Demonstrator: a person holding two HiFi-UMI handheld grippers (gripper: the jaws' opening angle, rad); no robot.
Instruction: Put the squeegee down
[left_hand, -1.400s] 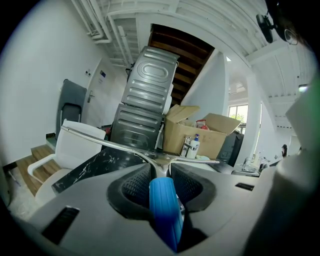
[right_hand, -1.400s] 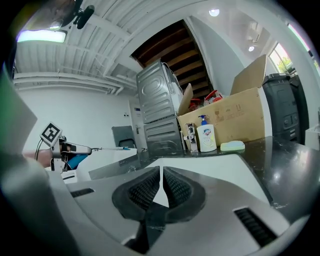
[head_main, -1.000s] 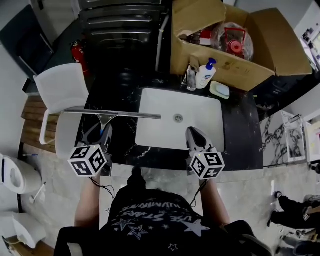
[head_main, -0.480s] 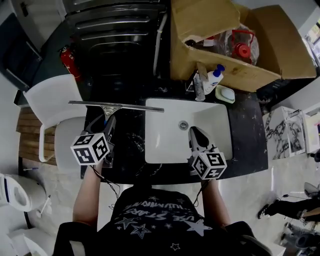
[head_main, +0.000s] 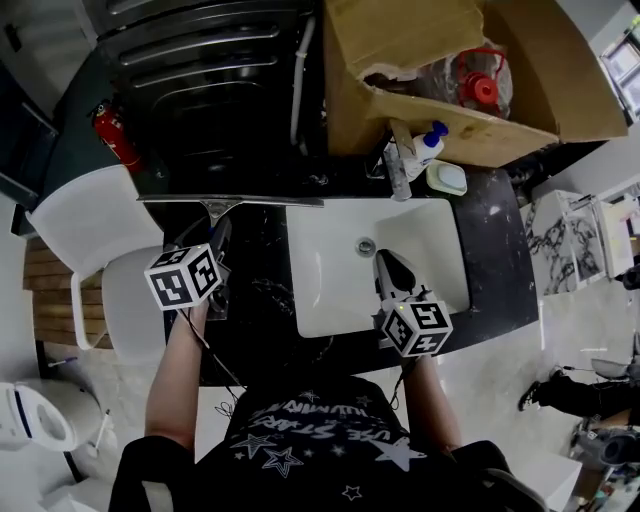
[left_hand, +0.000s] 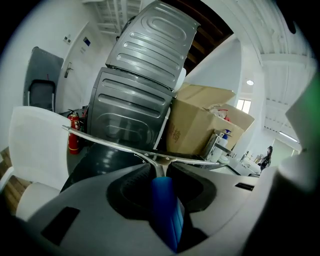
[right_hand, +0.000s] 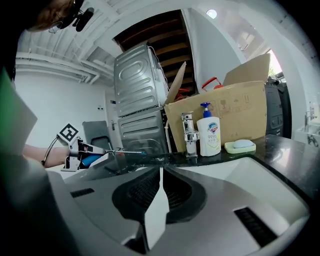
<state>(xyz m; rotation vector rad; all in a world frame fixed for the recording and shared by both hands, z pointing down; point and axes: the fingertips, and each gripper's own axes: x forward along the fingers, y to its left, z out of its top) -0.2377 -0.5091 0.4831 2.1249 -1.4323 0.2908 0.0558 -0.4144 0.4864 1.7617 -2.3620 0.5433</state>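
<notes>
The squeegee (head_main: 232, 201) has a long metal blade and a blue handle (left_hand: 166, 207). Its blade lies across the back of the dark countertop (head_main: 255, 300), with its right end reaching over the left rim of the white sink (head_main: 330, 300). My left gripper (head_main: 217, 240) is shut on the handle, and in the left gripper view the blade (left_hand: 115, 144) spans the picture just past the left gripper (left_hand: 160, 172). Whether the blade touches the counter I cannot tell. My right gripper (head_main: 386, 260) hovers over the sink basin. The right gripper (right_hand: 161, 172) is shut and holds nothing.
An open cardboard box (head_main: 440, 70) stands behind the sink, with a faucet (head_main: 396, 165), a soap bottle (head_main: 425, 147) and a soap dish (head_main: 445, 178) in front of it. A white chair (head_main: 90, 250) and a fire extinguisher (head_main: 115, 135) are to the left. Grey machines (head_main: 215, 80) stand behind.
My left gripper has carried the squeegee away from me, from the counter's middle to its back edge. My right gripper has edged forward over the basin.
</notes>
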